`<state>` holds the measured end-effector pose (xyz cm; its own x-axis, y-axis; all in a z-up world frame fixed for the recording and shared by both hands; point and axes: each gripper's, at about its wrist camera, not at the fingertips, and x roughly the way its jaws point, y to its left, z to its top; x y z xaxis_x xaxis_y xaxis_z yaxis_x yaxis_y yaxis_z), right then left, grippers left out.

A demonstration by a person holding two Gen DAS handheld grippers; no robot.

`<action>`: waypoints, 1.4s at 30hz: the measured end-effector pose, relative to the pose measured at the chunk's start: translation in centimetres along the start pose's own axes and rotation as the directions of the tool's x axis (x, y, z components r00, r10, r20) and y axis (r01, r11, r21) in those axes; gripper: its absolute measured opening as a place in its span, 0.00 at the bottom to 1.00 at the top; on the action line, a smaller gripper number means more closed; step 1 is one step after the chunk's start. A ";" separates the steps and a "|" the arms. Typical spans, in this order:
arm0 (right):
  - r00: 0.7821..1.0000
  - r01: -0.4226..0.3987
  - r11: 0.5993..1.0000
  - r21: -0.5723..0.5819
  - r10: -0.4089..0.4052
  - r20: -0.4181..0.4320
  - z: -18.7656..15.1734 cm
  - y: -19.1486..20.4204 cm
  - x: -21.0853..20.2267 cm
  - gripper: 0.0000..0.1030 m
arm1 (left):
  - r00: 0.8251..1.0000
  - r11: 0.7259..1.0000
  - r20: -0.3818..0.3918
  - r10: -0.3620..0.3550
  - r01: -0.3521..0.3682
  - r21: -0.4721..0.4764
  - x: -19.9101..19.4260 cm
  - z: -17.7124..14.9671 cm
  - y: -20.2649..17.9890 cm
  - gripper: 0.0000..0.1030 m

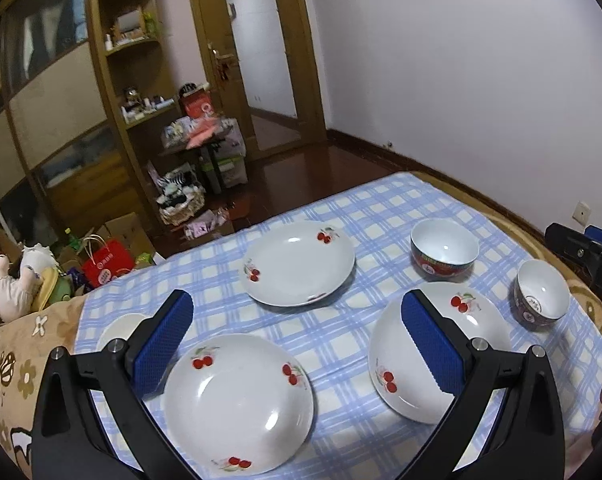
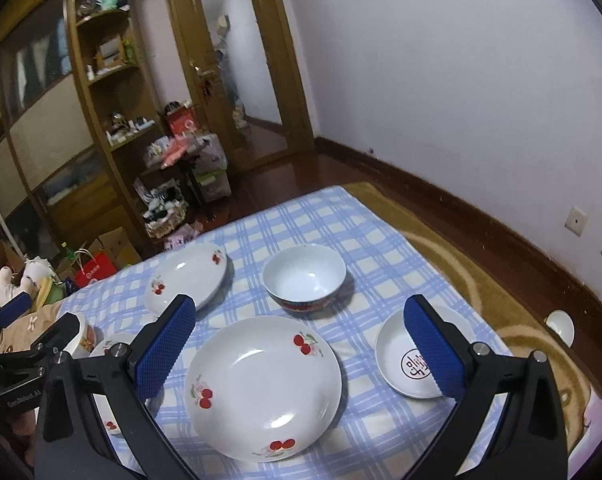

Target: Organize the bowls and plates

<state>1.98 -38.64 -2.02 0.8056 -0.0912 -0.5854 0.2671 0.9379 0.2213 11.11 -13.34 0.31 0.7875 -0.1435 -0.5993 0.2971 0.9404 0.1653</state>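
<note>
On a blue checked cloth [image 1: 341,216] lie three white cherry-print plates: near left [image 1: 237,400], far middle [image 1: 299,262], near right [image 1: 433,344]. A red-patterned bowl [image 1: 445,248] and a dark-patterned bowl [image 1: 541,292] stand at the right. My left gripper [image 1: 297,344] is open and empty above the near plates. In the right wrist view my right gripper [image 2: 301,352] is open and empty over a cherry plate [image 2: 265,384], with the red-rimmed bowl [image 2: 305,280] behind, another plate [image 2: 187,282] far left and a small dish with a round mark [image 2: 405,360] to the right.
A small white dish [image 1: 117,328] lies at the cloth's left edge. Another small dish [image 2: 561,326] sits off the cloth on the brown blanket at right. The other gripper [image 2: 21,344] shows at the left. Shelves, bags and boxes stand beyond the far edge.
</note>
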 end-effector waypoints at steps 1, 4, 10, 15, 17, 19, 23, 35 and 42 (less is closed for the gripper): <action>1.000 0.001 1.000 0.004 -0.001 -0.008 -0.1 -0.1 0.5 1.00 | 1.000 1.000 -0.013 0.000 0.000 0.010 0.6 0.0 -0.3 0.99; 0.999 0.010 1.000 0.012 -0.009 -0.033 -0.7 -0.4 1.7 1.00 | 0.999 1.000 -0.034 0.011 -0.010 0.029 2.1 -0.2 -0.7 0.99; 0.993 0.003 0.998 0.057 0.003 -0.114 -2.6 -1.1 4.1 0.95 | 0.995 1.000 -0.091 -0.031 0.031 0.003 4.8 -1.6 -1.1 0.99; 0.986 0.061 0.998 0.007 -0.059 -0.156 -3.5 -1.1 5.3 0.93 | 0.990 0.998 -0.141 -0.024 0.031 0.048 6.7 -3.1 -2.1 0.99; 0.981 0.079 0.997 -0.003 -0.078 -0.179 -3.8 -1.3 5.8 0.93 | 0.986 0.999 -0.166 -0.028 0.034 0.031 7.4 -3.7 -2.2 0.99; 0.973 0.103 0.994 -0.035 -0.108 -0.203 -4.1 -1.4 6.5 0.93 | 0.983 0.999 -0.181 -0.021 0.027 0.030 8.1 -4.4 -2.4 0.99; 0.963 0.103 0.994 -0.036 -0.109 -0.248 -4.8 -2.0 7.4 0.87 | 0.979 0.998 -0.205 -0.007 0.020 0.061 9.0 -5.3 -3.0 0.99; 0.947 0.044 0.999 0.022 -0.035 -0.319 -5.9 -2.2 8.8 0.78 | 0.963 0.997 -0.263 -0.052 0.066 0.041 10.3 -6.0 -3.0 0.99; 0.939 0.041 0.999 0.018 -0.032 -0.343 -6.3 -1.8 9.5 0.71 | 0.957 0.996 -0.284 -0.064 0.078 0.041 10.7 -6.3 -3.2 0.99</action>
<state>5.84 -39.12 -12.90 0.5659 -0.0007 -0.8245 0.3092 0.9272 0.2114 15.18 -15.92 -11.53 0.5815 -0.1096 -0.8061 0.3797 0.9129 0.1498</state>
